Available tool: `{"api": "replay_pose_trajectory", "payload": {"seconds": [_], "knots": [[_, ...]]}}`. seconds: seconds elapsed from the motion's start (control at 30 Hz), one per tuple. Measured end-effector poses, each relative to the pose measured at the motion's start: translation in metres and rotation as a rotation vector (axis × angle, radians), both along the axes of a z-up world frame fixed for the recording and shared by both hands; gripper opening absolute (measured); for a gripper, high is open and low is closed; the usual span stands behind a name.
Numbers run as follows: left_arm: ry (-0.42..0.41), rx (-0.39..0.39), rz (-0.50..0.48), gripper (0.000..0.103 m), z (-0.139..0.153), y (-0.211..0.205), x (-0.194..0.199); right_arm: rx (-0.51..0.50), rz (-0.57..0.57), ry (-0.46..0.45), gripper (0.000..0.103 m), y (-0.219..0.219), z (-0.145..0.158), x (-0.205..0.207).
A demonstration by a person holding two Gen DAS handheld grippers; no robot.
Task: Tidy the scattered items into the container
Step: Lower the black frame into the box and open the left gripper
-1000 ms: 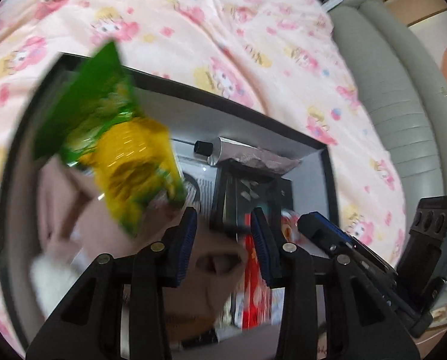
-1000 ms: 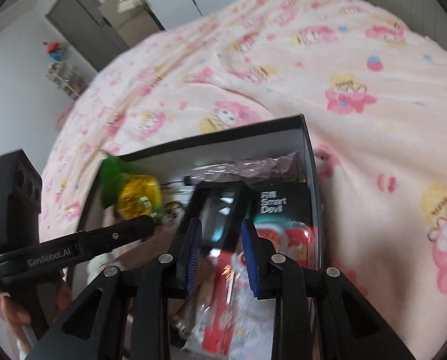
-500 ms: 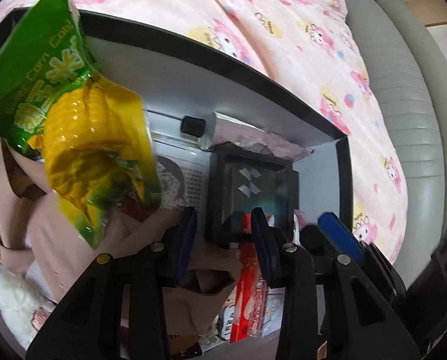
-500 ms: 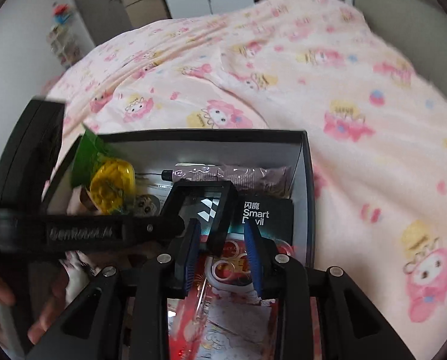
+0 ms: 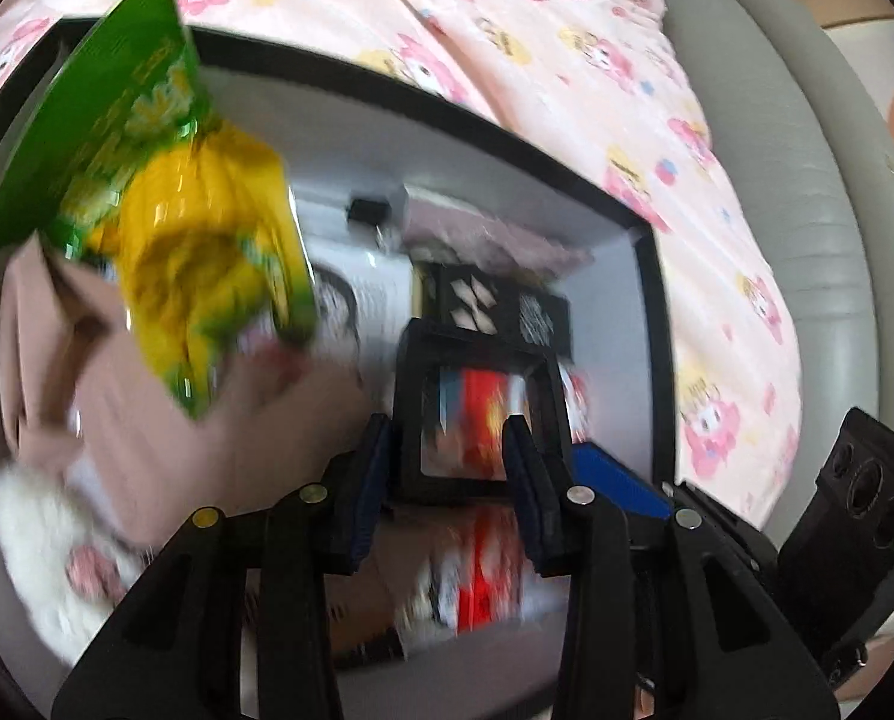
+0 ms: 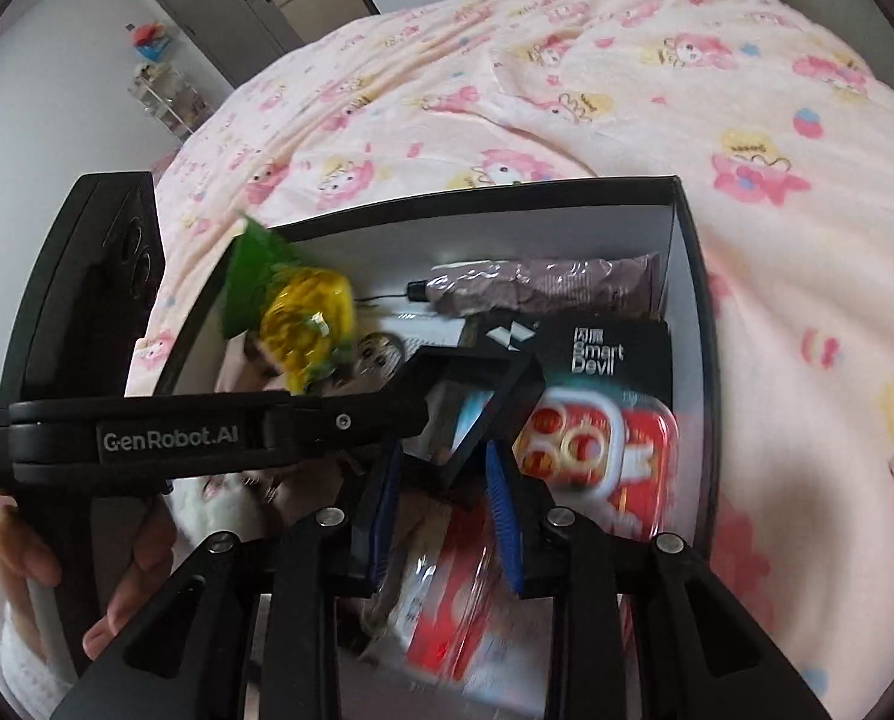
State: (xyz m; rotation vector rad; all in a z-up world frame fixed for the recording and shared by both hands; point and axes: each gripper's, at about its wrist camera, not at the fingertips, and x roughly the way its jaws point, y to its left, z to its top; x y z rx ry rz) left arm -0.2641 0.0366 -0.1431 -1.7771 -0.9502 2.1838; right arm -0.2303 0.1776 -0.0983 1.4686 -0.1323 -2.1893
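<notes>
Nearest us, our left gripper (image 5: 450, 438) is clamped on a black square frame (image 5: 477, 341) with a see-through middle. It hangs tilted over the near middle of the box (image 6: 702, 330), above red packets (image 6: 603, 468), while our right gripper (image 6: 444, 462) sits just beside it, jaws closing to all but shut with nothing between them. Farther in, a green and yellow snack bag (image 5: 195, 252) leans in the box's far-left corner, and past the black rim the pink bedspread (image 6: 627, 90) spreads wide.

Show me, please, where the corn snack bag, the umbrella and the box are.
corn snack bag (image 5: 195, 252): left wrist view, yellow middle.
umbrella (image 6: 543, 291): right wrist view, folded fabric.
box (image 6: 477, 195): right wrist view, far rim.
</notes>
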Motion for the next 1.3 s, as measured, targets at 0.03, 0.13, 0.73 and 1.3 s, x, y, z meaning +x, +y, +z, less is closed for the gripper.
{"api": "replay_pose_trajectory", "payload": {"seconds": [0.03, 0.13, 0.73, 1.3], "knots": [[-0.007, 0.009, -0.013, 0.037, 0.001, 0.002, 0.007, 0.029, 0.004, 0.029, 0.026, -0.002, 0.005, 0.01], [-0.022, -0.023, -0.059, 0.037, 0.004, 0.007, 0.025, 0.021, 0.012, 0.034, 0.026, -0.004, 0.007, 0.031], [0.006, -0.182, -0.079, 0.037, -0.009, 0.0, -0.025, 0.032, -0.04, 0.042, 0.027, -0.002, -0.012, 0.03], [-0.002, -0.147, -0.089, 0.038, -0.006, -0.013, -0.008, -0.063, -0.068, 0.011, 0.034, 0.012, -0.002, 0.033]]}}
